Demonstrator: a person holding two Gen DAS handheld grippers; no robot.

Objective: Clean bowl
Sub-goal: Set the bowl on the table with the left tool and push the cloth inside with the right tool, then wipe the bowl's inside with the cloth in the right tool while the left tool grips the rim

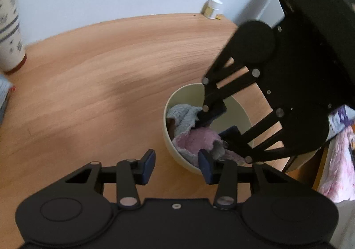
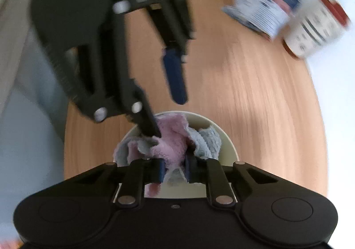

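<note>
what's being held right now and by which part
The right gripper pinches a bunched fold of the pink-and-grey cloth inside the bowl. The left gripper grips nothing.

We are noting both tools as matte black, left gripper [image 1: 176,166] showing round hub caps, silver pivot pins, navy pads [image 1: 148,168], right gripper [image 2: 174,170] carrying slotted linkage arms, small centre screw.

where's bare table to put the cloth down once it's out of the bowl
Widest bare patch: wooden table between the bowl and the red-rimmed cup. Also bare behind the bowl up to the small white jar. Crowded at the bowl, with both grippers there.
</note>
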